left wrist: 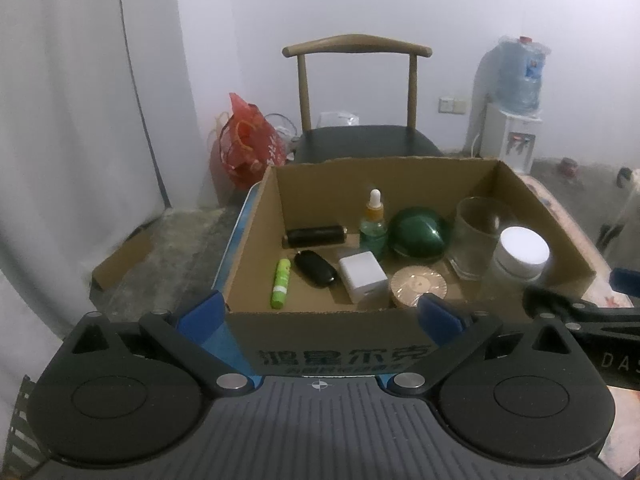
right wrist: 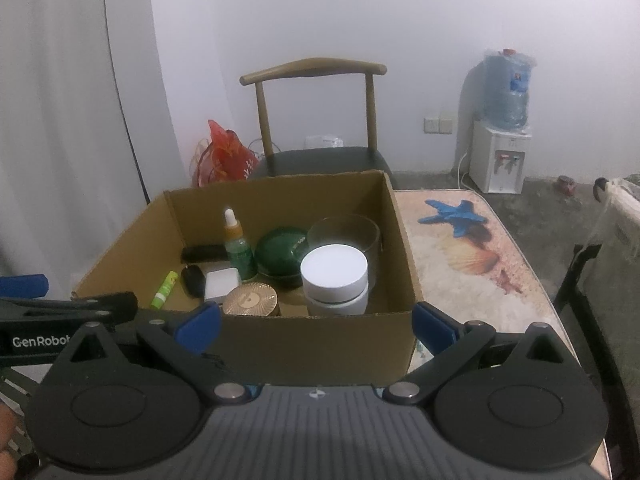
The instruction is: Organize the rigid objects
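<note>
A cardboard box stands on the table and holds several items: a green lip balm, a black key fob, a white cube charger, a gold round tin, a dropper bottle, a green dome, a glass and a white-lidded jar. A blue toy plane lies on the table right of the box. My left gripper is open and empty at the box's near wall. My right gripper is open and empty, also at the near wall.
A wooden chair stands behind the table. A red bag and a water dispenser are on the floor by the wall. The table's right edge runs past the toy plane.
</note>
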Available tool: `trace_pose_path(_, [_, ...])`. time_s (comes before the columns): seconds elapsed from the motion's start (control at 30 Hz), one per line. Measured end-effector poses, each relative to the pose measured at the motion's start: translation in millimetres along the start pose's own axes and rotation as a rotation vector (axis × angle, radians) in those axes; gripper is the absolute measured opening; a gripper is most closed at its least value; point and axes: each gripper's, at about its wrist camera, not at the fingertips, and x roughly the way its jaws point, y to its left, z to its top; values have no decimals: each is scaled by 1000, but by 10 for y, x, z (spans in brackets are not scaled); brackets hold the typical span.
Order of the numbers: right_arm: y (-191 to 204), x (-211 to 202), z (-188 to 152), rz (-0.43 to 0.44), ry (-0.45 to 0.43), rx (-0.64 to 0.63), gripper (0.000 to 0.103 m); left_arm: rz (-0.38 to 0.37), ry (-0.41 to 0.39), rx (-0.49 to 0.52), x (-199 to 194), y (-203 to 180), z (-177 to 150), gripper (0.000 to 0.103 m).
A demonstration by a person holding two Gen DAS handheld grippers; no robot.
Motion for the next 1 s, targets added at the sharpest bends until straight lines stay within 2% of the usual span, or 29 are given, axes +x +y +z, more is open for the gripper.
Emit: trace_pose_path(1.0, [23,-8,0,3,10,7,103,19,-7,-2,-42,6,-21,103])
